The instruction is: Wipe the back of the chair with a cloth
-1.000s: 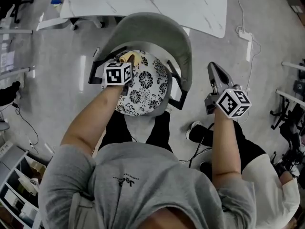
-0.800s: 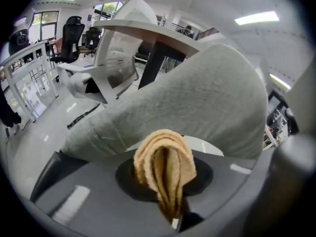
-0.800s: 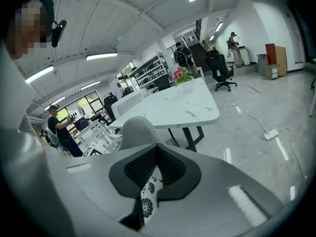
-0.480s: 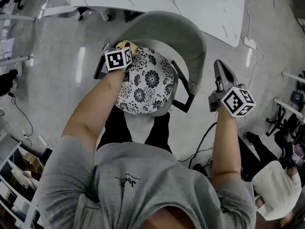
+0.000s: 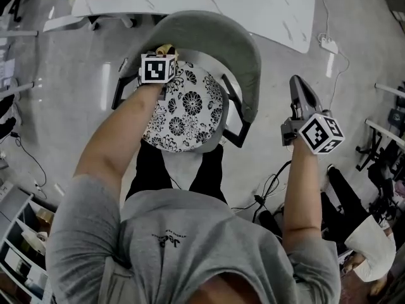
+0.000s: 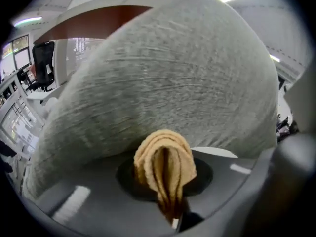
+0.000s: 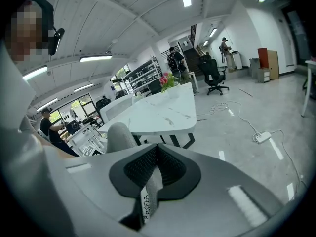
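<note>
Head view: left hand-held gripper [image 5: 162,54] (clamping cloth [image 6: 165,162]) has neared chair back [image 5: 215,33].

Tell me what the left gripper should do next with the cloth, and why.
Probably sweep the cloth sideways along the chair back. The left gripper is shut on the folded cloth, close in front of the grey back near its left end, so most of the surface lies to the right.

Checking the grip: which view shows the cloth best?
Left gripper view: the cloth is pinched in the left gripper, facing the chair back. Head view shows only a sliver; right gripper view shows none.
</note>
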A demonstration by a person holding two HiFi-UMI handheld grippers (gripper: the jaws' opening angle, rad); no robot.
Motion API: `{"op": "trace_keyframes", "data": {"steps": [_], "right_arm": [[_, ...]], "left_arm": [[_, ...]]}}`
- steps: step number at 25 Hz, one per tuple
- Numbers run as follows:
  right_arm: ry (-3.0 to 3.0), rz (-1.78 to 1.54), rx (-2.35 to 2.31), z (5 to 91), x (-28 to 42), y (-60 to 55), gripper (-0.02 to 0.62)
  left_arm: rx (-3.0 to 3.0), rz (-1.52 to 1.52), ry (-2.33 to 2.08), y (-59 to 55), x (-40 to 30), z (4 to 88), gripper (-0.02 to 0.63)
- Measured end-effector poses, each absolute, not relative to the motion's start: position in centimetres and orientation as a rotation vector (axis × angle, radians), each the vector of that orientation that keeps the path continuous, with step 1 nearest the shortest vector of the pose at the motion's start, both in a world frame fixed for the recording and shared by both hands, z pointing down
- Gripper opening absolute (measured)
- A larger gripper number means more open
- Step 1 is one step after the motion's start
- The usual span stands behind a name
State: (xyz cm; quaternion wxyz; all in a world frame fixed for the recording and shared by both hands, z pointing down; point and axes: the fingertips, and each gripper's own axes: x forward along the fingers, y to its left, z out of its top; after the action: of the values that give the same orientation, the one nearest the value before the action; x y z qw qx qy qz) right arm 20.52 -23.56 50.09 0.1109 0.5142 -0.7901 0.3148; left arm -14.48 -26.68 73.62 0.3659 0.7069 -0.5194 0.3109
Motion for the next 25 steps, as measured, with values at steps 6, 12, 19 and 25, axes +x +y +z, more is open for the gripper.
{"op": "trace_keyframes", "data": {"steps": [6,12,19,25], "right_arm": [[-2.308,0.94,1.554,50.4,23.8,-23.4,0.003],[-2.296,0.944,1.602,50.4,26.7,-22.8,0.003],[-2.301,0.944,1.62,50.1,28.6,-22.4,0.003],[-2.313,0.937,1.638,49.4,29.4,-21.5,0.003]], "left_arm": [[1.926,0.888,-1.226,-28.0,-8.8,73.7,0.107],[2.039,0.935,-1.094,-27.6,-2.1,73.4,0.107],[2.212,1.015,-0.892,-25.3,5.2,72.1,0.107],[2.324,1.088,-0.745,-22.2,9.7,71.1,0.107]]}}
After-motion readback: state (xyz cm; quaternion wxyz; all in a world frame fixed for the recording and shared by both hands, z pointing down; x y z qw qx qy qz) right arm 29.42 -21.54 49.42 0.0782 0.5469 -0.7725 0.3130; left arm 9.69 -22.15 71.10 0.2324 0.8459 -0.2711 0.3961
